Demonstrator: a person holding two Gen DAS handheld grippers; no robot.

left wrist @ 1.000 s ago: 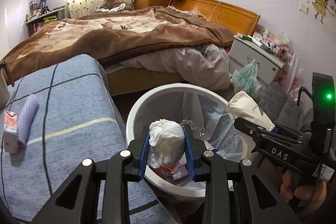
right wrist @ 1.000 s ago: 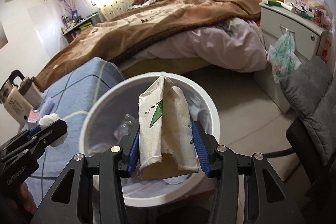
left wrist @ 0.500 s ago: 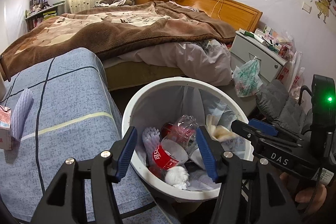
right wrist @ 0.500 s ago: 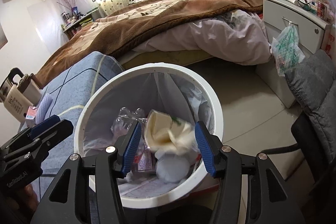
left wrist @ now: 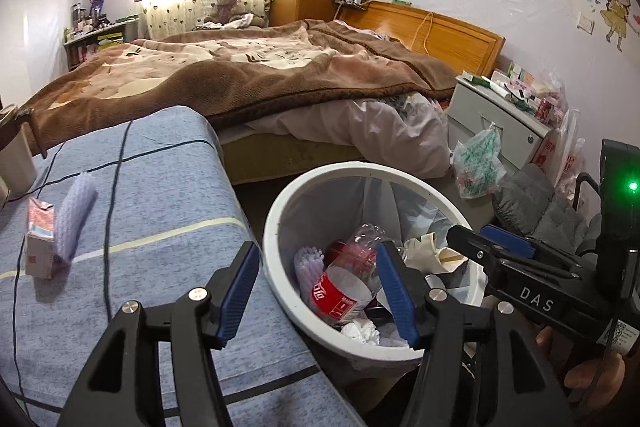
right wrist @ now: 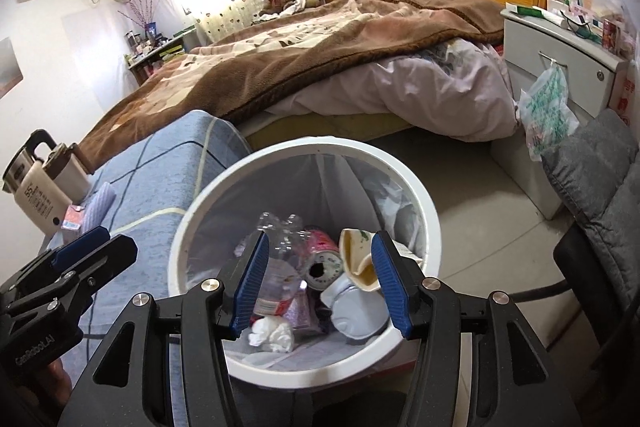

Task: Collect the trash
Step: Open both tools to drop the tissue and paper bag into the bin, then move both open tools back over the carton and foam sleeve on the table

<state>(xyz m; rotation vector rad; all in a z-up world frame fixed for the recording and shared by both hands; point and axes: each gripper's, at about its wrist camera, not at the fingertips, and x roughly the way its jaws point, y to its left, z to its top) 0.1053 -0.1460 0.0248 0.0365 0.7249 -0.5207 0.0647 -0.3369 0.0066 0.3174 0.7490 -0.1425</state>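
Trash bin [right wrist: 424, 211] sits below both hand-held grippers; left hand-held gripper [left wrist: 316, 289] and right hand-held gripper [right wrist: 320, 281] are spread, pinching nothing, jaws just opened.

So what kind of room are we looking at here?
A lived-in bedroom, most likely: a bed under a brown fleece blanket with an orange wooden headboard, a grey bedside cabinet, and a white round waste bin half full of rubbish.

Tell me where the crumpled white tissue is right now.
The crumpled white tissue lies inside the white bin, at its near edge, just below the plastic bottle in both wrist views.
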